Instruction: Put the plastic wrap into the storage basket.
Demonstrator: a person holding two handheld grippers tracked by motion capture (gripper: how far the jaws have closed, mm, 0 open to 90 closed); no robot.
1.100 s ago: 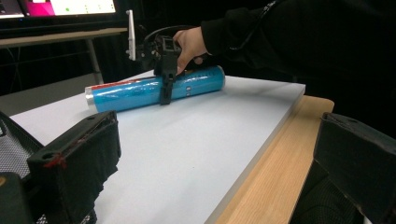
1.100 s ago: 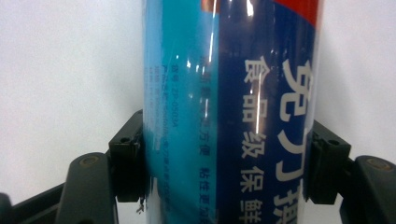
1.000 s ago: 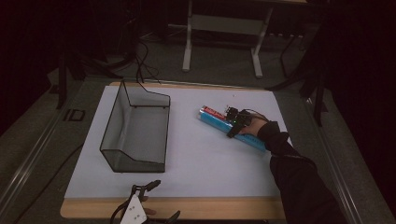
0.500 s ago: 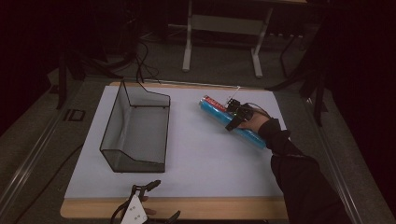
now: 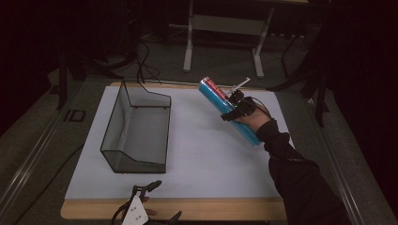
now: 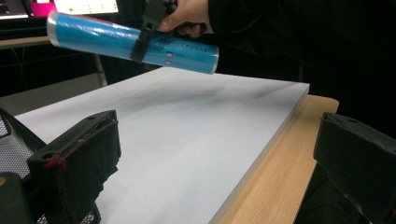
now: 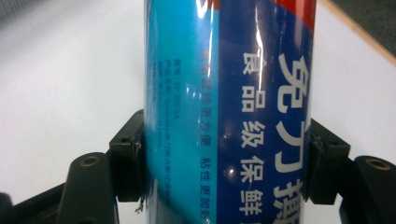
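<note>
Right gripper [image 5: 233,106] jaws pinching blue cling-film roll [image 5: 217,96] mid-length, aloft right of centre; keep grip firm, level before wire basket [image 5: 136,129]; left gripper [image 6: 210,182] jaws spread, empty.

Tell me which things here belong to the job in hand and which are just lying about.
In the job: blue tube, clamped by the right gripper, lifted off the white board; likely the wire basket.

Lying about: left gripper, open at the table edge; table legs behind.
</note>
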